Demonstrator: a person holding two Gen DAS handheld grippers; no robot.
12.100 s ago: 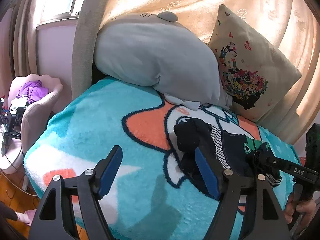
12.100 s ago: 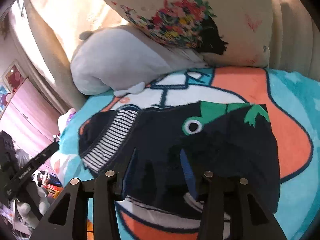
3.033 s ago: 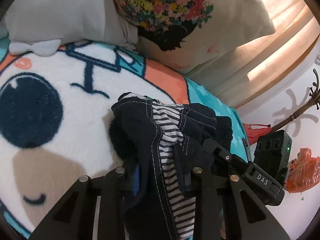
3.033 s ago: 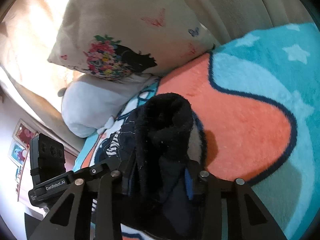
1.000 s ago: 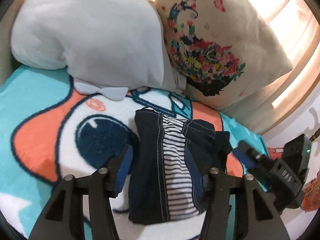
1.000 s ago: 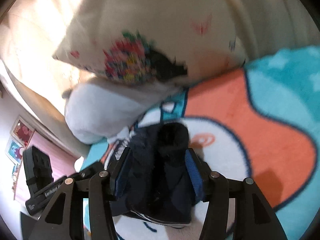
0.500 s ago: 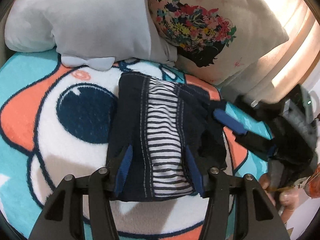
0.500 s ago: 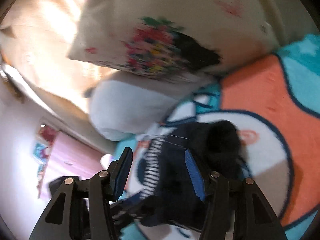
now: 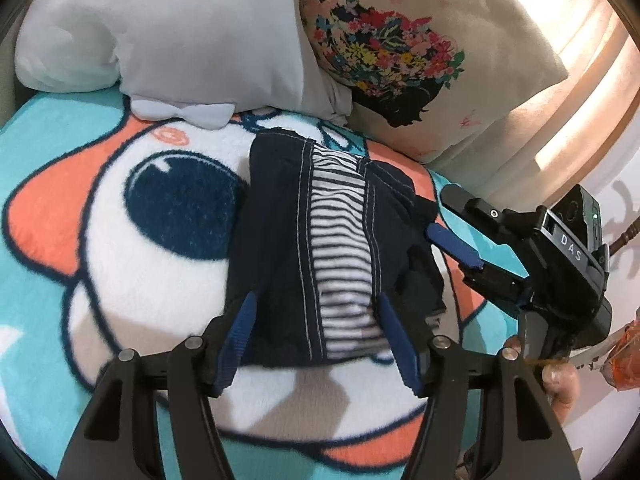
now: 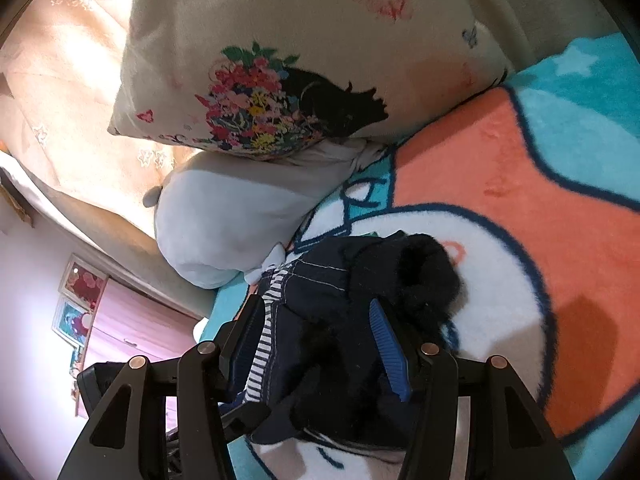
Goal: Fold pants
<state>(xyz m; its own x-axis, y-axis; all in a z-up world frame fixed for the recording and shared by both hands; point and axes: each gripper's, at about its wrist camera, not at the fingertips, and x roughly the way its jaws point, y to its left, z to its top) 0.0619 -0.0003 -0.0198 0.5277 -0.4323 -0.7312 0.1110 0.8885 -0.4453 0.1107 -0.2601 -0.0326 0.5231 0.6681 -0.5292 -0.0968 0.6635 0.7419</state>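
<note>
The dark navy pants [image 9: 280,248], with a striped black-and-white band down the middle, lie folded into a small bundle on the cartoon blanket [image 9: 100,272]. My left gripper [image 9: 316,312] is open and hovers over the bundle's near edge, its jaws apart on either side of the band. My right gripper [image 9: 456,240] shows at the bundle's right side, open. In the right wrist view the pants [image 10: 332,320] fill the space between the spread blue pads of the right gripper [image 10: 316,328]; their fuzzy dark end [image 10: 424,272] bulges at the right.
A grey plush pillow [image 9: 160,28] and a floral cream cushion [image 9: 400,48] lie just behind the pants. Curtains [image 9: 580,60] hang at the right. The left gripper's body [image 10: 104,380] shows low left in the right wrist view.
Both grippers have let go of the pants and opened. The bundle now lies flat on the blanket. The left gripper has come nearer; the right has swung back toward the bundle's side.
</note>
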